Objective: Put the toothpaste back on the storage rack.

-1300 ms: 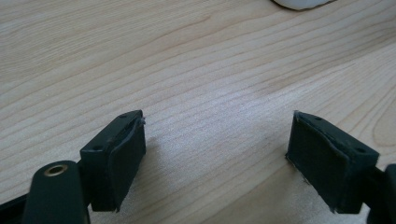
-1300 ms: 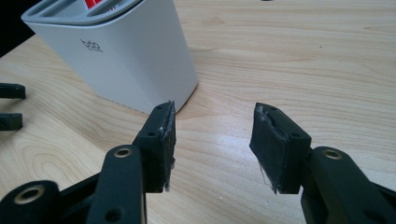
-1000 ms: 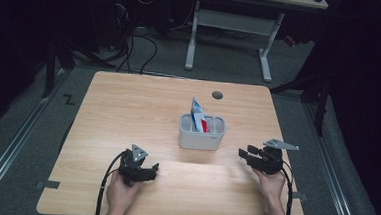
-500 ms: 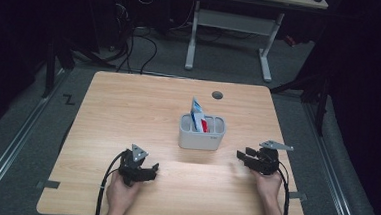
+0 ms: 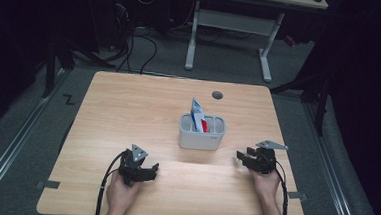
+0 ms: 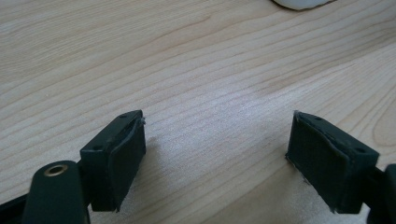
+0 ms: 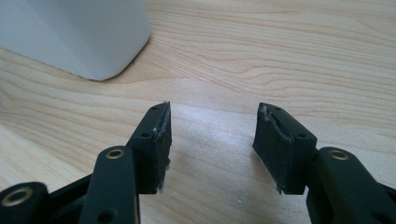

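- Two hands rest low at the frame's bottom: left gripper (image 5: 147, 172) spread wide, empty.
- Right gripper (image 5: 241, 158), jaws just opening, empty, near the bin (image 5: 201, 138) at centre.
- Bin holds packets (image 5: 198, 115); bare table (image 5: 128, 108) between.

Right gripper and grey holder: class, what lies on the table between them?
Nothing: bare wood separates the right gripper from the grey holder, as the high view shows.
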### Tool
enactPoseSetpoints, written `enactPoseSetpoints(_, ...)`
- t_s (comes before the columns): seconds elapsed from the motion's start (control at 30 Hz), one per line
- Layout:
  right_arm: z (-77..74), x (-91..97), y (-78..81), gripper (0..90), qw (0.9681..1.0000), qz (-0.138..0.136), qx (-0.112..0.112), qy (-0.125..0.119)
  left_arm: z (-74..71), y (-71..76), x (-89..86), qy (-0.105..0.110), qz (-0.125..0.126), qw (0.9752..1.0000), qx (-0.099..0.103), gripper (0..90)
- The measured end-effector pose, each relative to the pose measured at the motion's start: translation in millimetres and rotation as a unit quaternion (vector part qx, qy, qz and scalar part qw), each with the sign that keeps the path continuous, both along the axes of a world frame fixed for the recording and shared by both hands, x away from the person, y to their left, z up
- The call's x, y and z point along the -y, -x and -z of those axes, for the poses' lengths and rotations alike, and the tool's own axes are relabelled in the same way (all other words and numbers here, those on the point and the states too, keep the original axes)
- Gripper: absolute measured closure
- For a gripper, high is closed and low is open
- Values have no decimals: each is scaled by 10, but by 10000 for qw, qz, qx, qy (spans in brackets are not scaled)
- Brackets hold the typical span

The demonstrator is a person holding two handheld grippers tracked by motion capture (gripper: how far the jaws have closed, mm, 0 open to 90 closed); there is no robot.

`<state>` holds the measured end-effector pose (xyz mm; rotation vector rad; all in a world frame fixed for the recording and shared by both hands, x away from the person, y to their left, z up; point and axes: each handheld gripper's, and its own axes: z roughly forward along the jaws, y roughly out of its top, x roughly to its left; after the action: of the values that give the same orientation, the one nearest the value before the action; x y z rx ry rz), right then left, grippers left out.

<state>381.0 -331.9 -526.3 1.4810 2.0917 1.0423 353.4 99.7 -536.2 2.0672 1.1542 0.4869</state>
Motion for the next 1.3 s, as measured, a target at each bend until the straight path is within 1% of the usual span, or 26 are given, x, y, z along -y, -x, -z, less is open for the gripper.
enactPoseSetpoints(0.1,21,-9,-13,454,10000,33,6,72,0,0,0,1,0,10000,1,197)
enactPoseSetpoints(0.17,34,-24,-21,450,9998,44,4,170,0,0,0,0,1,10000,1,197)
enactPoseSetpoints(0.47,37,-40,-26,431,9989,81,55,448,0,0,0,2,0,10000,0,196)
enactPoseSetpoints(0.5,38,-49,-22,427,9987,96,65,502,0,0,0,1,1,10000,0,197)
enactPoseSetpoints(0.57,40,-91,-8,415,9973,112,126,718,0,0,0,1,1,10000,1,197)
enactPoseSetpoints(0.6,41,-103,-3,411,9969,139,157,753,0,1,-1,-6,7,10000,0,197)
enactPoseSetpoints(0.7,42,-86,-12,377,9976,175,83,666,0,1,-1,-6,8,10000,0,197)
enactPoseSetpoints(0.83,41,-95,-6,370,9975,203,66,677,1,1,-2,-6,9,10000,0,197)
enactPoseSetpoints(1.3,43,-96,-3,351,9975,149,65,682,1,1,-2,12,6,10000,-2,196)
